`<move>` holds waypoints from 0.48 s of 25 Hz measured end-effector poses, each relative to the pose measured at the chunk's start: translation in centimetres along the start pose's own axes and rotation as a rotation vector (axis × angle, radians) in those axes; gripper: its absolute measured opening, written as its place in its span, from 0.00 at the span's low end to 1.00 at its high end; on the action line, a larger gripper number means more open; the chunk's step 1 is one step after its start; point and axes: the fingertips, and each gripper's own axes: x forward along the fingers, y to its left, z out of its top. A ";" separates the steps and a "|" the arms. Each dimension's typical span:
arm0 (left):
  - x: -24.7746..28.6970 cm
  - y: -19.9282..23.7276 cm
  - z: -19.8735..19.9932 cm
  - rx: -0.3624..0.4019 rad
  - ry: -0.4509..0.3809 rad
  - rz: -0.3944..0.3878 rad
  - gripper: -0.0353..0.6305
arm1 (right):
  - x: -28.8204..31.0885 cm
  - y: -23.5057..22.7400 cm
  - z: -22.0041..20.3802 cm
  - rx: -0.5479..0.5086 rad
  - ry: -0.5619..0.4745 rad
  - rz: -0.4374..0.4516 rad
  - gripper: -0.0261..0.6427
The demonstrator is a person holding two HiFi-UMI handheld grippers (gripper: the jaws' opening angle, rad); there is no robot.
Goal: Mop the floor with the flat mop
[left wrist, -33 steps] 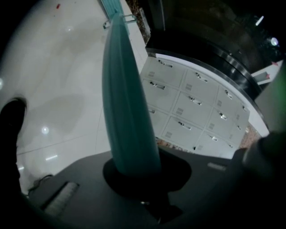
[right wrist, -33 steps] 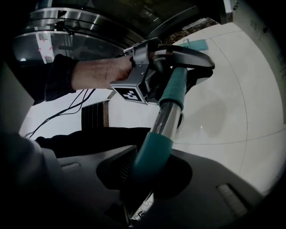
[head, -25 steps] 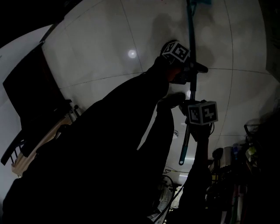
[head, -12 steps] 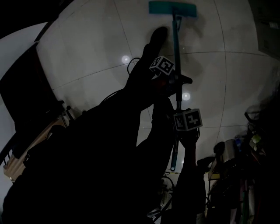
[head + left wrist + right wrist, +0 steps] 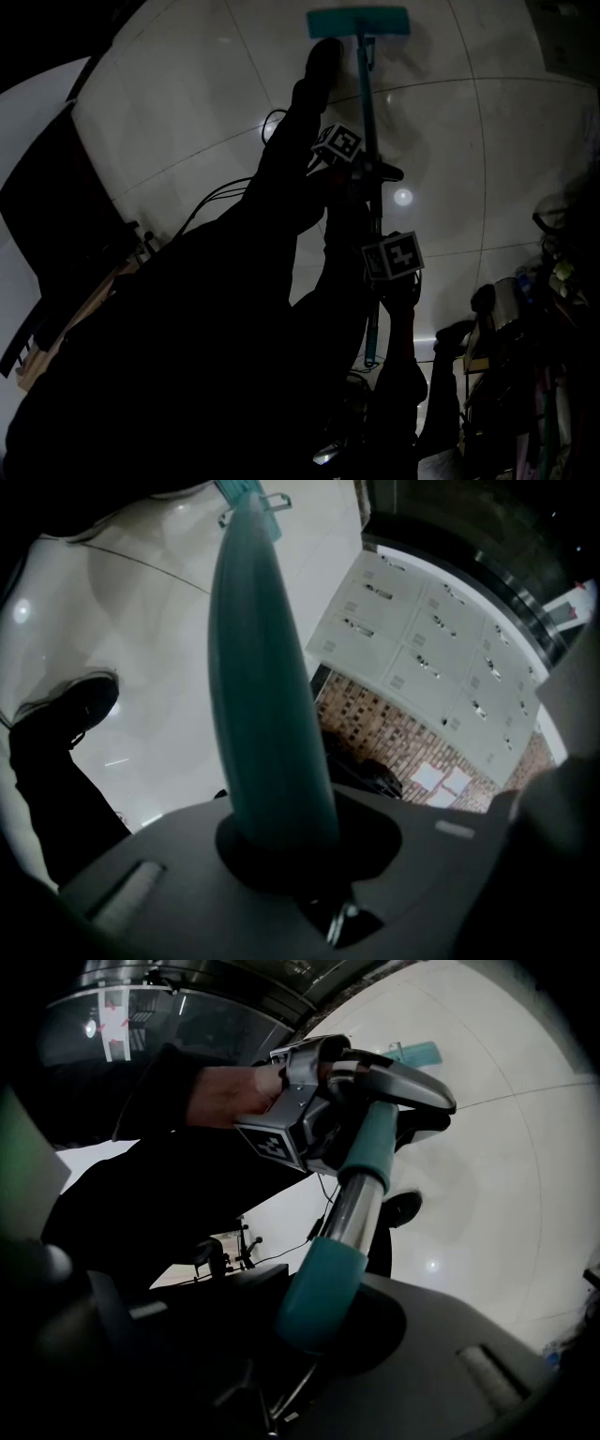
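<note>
Dim light; my own arm and body silhouette block the lower left of the head view.

- Flat mop: teal mop head (image 5: 359, 22) lies flat on the pale tiled floor (image 5: 469, 141), at the far top of the head view. The mop handle (image 5: 368, 103) runs from it back toward me, nearly straight down the frame.
- Left gripper (image 5: 370, 171): placed on the handle roughly midway along, its marker cube turned to the left. In the left gripper view the jaws are clamped around the teal handle (image 5: 267, 686), which fills the notch between them and rises out toward the mop head (image 5: 248, 489).
- Right gripper (image 5: 382, 274): lower on the handle, nearer me, close to its end. In the right gripper view the jaws are closed on a teal grip section (image 5: 323, 1288). Beyond that the handle shows a bare metal length (image 5: 354, 1208), then more teal, then the left gripper (image 5: 361, 1077) with a hand (image 5: 234, 1091) behind it.
- A dark shoe (image 5: 84, 700) stands on the floor to the left of the handle in the left gripper view.
- Surroundings: pale lockers (image 5: 422, 649) above a brick-patterned wall (image 5: 394, 733); dark clutter (image 5: 525, 356) along the right edge of the head view; loose cables (image 5: 225, 192) on the floor to the left of the handle.
</note>
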 end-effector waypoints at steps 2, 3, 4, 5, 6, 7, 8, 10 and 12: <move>-0.1 0.1 -0.2 -0.007 0.004 0.009 0.14 | 0.2 0.1 -0.1 0.006 -0.003 0.005 0.20; -0.2 0.1 -0.2 -0.013 0.005 0.013 0.14 | 0.2 0.1 0.0 0.009 -0.002 0.006 0.20; -0.4 0.1 0.0 -0.017 0.005 0.015 0.14 | 0.2 0.2 0.3 0.011 -0.001 0.007 0.20; -0.6 0.0 0.3 -0.018 0.005 0.017 0.14 | 0.2 0.2 0.7 0.013 -0.001 0.007 0.20; -0.8 -0.1 0.6 -0.019 0.004 0.017 0.14 | 0.2 0.3 1.1 0.014 -0.003 0.008 0.20; -1.0 -0.4 1.0 -0.018 0.003 0.015 0.14 | 0.1 0.3 1.7 0.014 -0.006 0.009 0.20; -1.3 -0.6 1.5 -0.016 0.001 0.012 0.14 | 0.0 0.4 2.2 0.014 -0.009 0.010 0.20; -1.7 -1.4 2.5 -0.009 -0.002 0.003 0.14 | -0.4 0.5 3.5 0.019 -0.011 0.011 0.20; -2.3 -2.3 3.8 -0.001 -0.003 -0.004 0.14 | -0.7 0.7 4.9 0.026 -0.014 0.013 0.20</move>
